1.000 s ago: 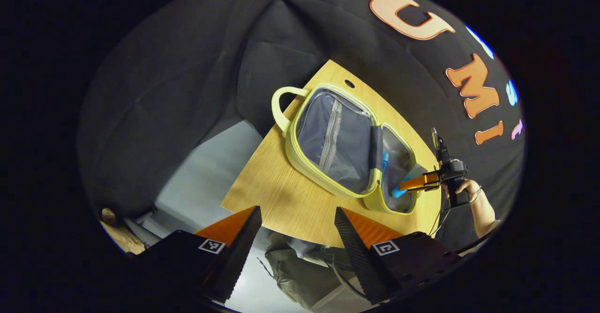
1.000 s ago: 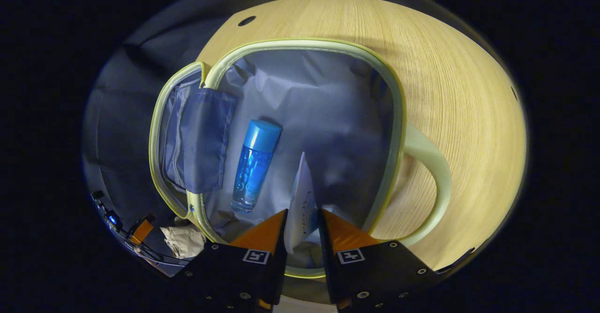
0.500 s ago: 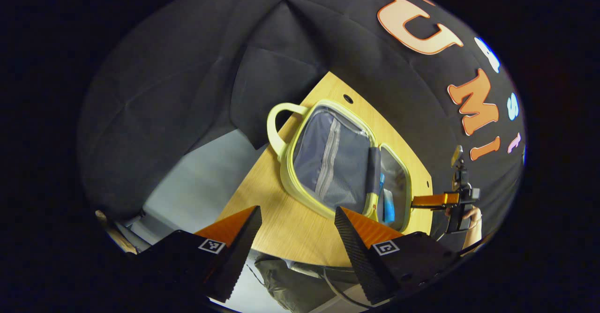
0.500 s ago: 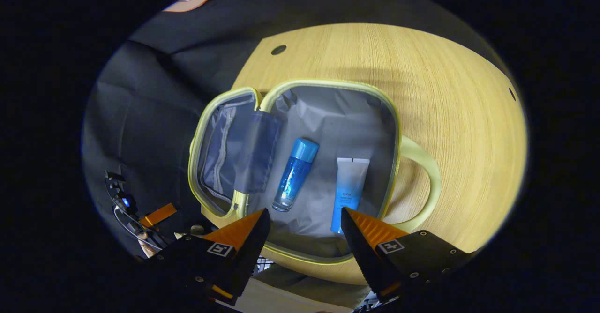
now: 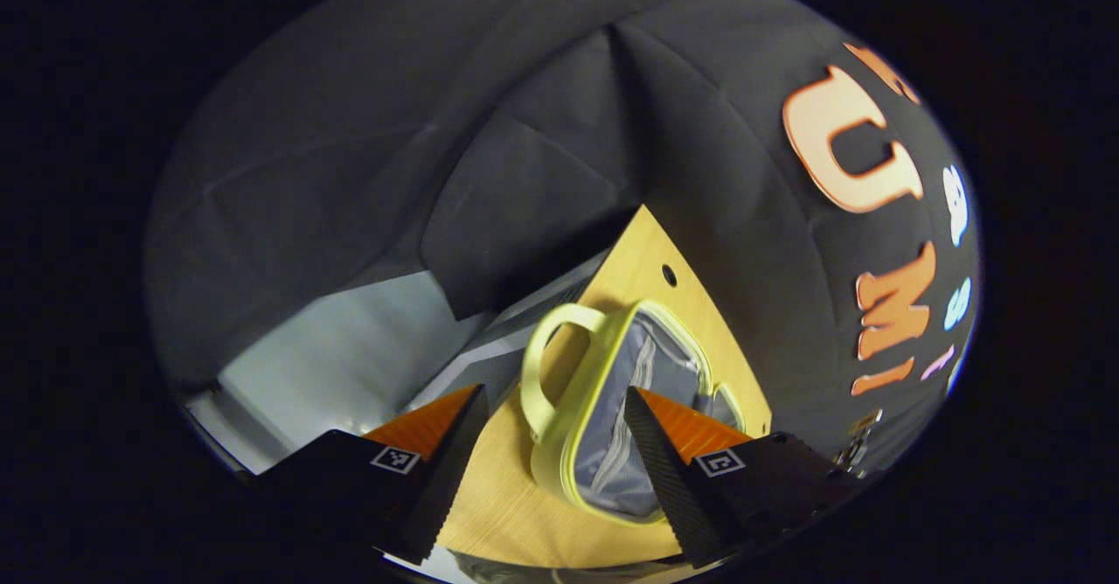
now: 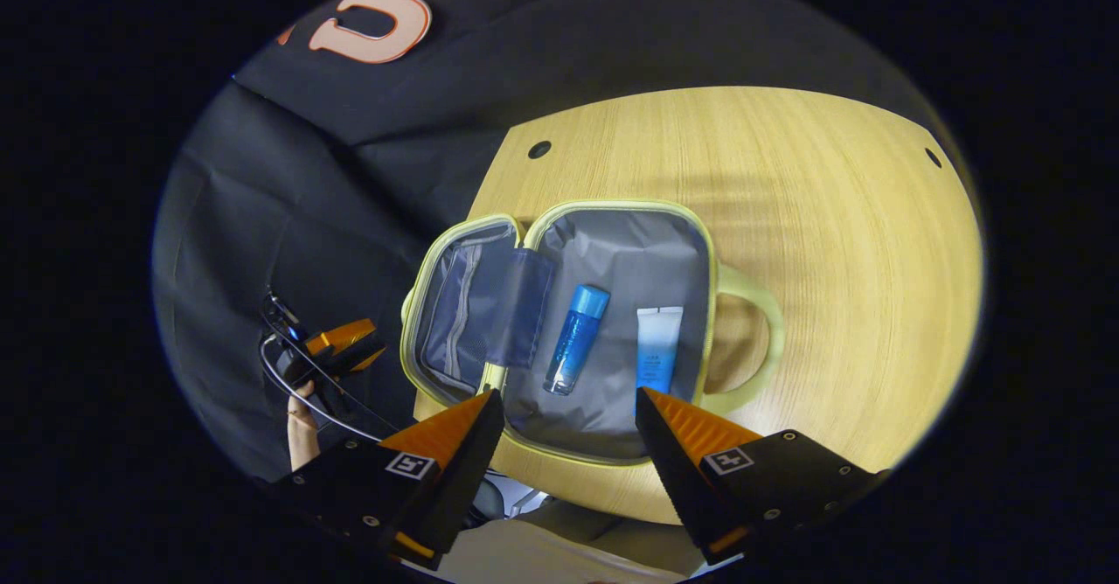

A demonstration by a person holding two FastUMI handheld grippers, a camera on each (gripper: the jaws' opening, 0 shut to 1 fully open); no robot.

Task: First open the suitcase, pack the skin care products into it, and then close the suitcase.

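The pale yellow-green suitcase (image 6: 612, 444) lies open on the wooden table (image 6: 830, 243), grey lining up. In its right half lie a blue bottle (image 6: 575, 339) and a white-and-blue tube (image 6: 657, 348), side by side. My right gripper (image 6: 568, 435) hovers open above the case's near edge, holding nothing. In the right gripper view the left gripper (image 6: 337, 352) is held by a hand off the table's left side. In the left gripper view my left gripper (image 5: 555, 444) is open and empty, with the case's lid half (image 5: 612, 444) and its handle (image 5: 546, 374) just beyond the fingers.
A second handle (image 6: 752, 339) sticks out of the case's right side onto bare wood. The table has small round holes (image 6: 539, 149) near its far edge. Black cloth walls stand behind and to the left. Pale floor (image 5: 332, 348) lies past the table's left edge.
My right gripper let go of the tube into the case, opened and pulled up and back. My left gripper swung lower and closer to the lid's handle.
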